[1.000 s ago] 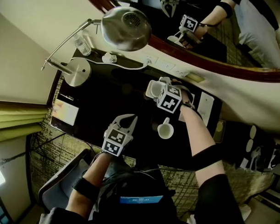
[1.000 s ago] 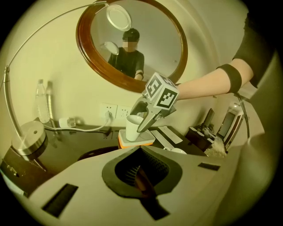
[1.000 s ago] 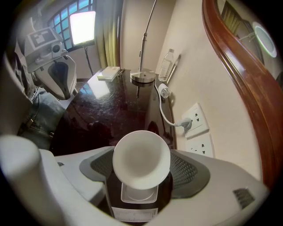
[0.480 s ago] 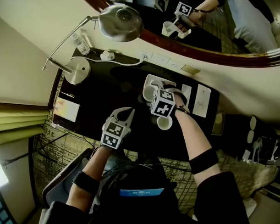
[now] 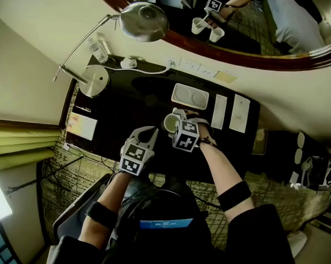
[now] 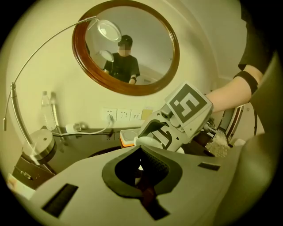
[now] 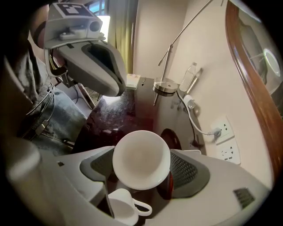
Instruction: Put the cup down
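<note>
My right gripper (image 5: 175, 120) is shut on a white cup (image 5: 170, 123) and holds it above the dark desk (image 5: 128, 108), in front of the white tray (image 5: 190, 96). In the right gripper view the cup (image 7: 141, 159) sits mouth-up between the two grey pads (image 7: 188, 170). A second white cup with a handle (image 7: 123, 208) stands on the desk just below it; in the head view my right hand hides it. My left gripper (image 5: 150, 132) is shut and empty, hovering to the left of the held cup. It appears in the right gripper view too, as the left gripper (image 7: 90, 62).
A desk lamp (image 5: 142, 21) arches over the desk's back left, its round base (image 5: 94, 80) beside a water bottle (image 5: 98, 49). Two white cards (image 5: 219, 111) lie right of the tray. A notepad (image 5: 81, 126) lies at the left edge. A round mirror (image 5: 256, 23) hangs above.
My right gripper has carried the cup off the tray towards me and a little left. The tray now stands bare, and the second cup has gone out of the head view under my hand.
</note>
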`<state>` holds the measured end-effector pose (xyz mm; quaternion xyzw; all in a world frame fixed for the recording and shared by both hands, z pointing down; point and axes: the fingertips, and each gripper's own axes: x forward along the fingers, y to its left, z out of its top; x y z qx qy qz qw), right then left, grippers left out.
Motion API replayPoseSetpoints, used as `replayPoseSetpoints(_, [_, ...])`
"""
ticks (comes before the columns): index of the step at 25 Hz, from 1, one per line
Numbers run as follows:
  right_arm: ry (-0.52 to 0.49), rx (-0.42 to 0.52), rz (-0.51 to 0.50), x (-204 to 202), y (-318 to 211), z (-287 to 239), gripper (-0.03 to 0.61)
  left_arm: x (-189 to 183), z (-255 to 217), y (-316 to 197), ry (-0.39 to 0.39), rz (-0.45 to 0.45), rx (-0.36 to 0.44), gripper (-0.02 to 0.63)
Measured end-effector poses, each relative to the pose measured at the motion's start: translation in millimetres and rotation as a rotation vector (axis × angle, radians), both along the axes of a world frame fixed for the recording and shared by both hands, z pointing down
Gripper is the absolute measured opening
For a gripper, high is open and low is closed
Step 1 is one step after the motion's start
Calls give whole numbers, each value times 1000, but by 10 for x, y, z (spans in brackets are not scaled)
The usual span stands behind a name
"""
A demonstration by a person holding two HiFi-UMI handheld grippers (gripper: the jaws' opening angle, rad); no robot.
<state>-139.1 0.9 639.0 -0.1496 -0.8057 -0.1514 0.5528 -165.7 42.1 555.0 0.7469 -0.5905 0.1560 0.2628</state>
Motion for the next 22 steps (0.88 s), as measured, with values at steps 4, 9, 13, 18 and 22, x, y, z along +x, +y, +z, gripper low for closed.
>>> replayPoseSetpoints(4, [12, -8, -6, 37, 189, 119, 405, -53, -16, 87, -6, -9, 1, 7])
replayPoseSetpoints(9, [21, -13, -4, 61, 327, 237, 405, -101, -46, 182, -10, -22, 4, 7])
replayPoseSetpoints(13, [33, -20, -3, 79, 373, 312, 405, -127, -64, 233, -14, -26, 5, 7])
replayPoseSetpoints(18, [34, -33, 13, 78, 392, 358, 405, -157, -72, 275, -20, -28, 4, 7])
replayPoseSetpoints(22, [32, -42, 18, 103, 405, 415, 405, -140, -78, 283, -23, -24, 4, 7])
